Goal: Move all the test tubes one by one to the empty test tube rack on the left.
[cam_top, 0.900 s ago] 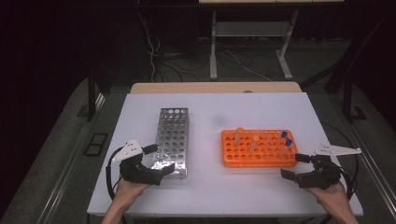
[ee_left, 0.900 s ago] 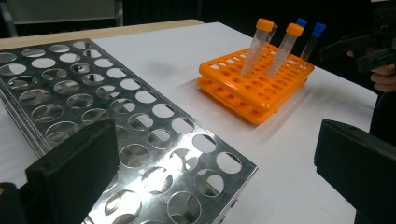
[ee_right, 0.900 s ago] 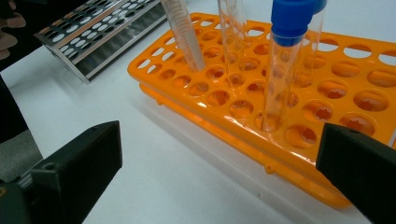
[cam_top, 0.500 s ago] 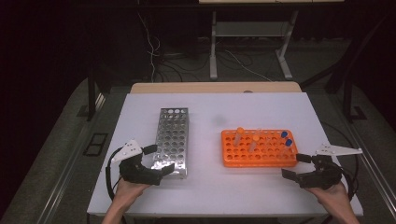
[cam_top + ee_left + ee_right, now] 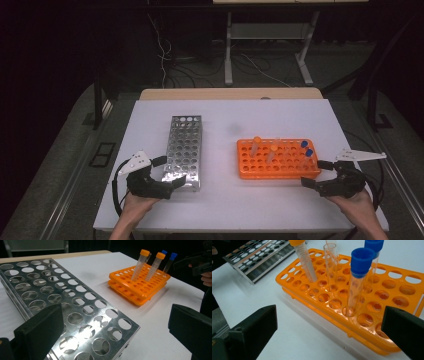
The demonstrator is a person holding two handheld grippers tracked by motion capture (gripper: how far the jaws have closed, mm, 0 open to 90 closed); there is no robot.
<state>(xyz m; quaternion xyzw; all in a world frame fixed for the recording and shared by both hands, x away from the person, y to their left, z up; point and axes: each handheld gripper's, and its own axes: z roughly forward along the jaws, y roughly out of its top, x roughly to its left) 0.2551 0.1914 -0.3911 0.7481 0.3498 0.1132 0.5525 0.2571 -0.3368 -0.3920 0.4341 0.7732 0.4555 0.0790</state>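
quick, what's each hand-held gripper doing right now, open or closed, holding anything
Left hand-held gripper: open, holding nothing, at the metal rack's near end.
Right hand-held gripper: open, holding nothing, beside the orange rack.

High view: fixed above near edge of table (image 5: 225, 210), looking fwd and down, far off. Left gripper view: low, close over metal rack (image 5: 62, 305), facing across to orange rack (image 5: 140, 287). Right gripper view: very close on orange rack (image 5: 337, 302), metal rack (image 5: 259, 257) behind. Both racks shared by all three.
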